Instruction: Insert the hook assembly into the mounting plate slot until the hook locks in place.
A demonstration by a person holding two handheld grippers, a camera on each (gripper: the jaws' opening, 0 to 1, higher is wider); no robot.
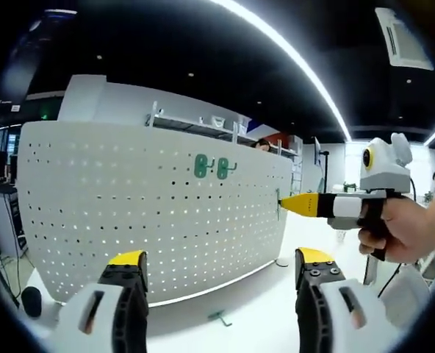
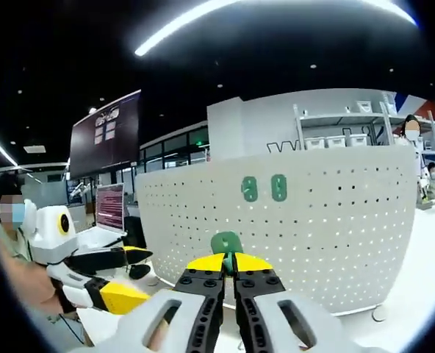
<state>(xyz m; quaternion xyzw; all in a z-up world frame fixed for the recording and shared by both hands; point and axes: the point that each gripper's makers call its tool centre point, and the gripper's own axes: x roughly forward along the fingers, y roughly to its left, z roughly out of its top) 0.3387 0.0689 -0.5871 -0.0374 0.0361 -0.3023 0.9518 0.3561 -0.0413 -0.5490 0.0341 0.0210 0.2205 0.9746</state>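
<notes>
right tool [image 2: 229, 263] clamps green hook [image 2: 225, 243] | pegboard [image 2: 335, 220] edge ahead

Both views toward pegboard [image 1: 151, 213], near.

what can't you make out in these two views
- Right gripper view: the green plastic hook is half hidden between the right gripper's shut yellow tips.
- Left gripper view: its contact with the white perforated pegboard is too small to judge.
- Small green piece on the table: too small to identify.
</notes>
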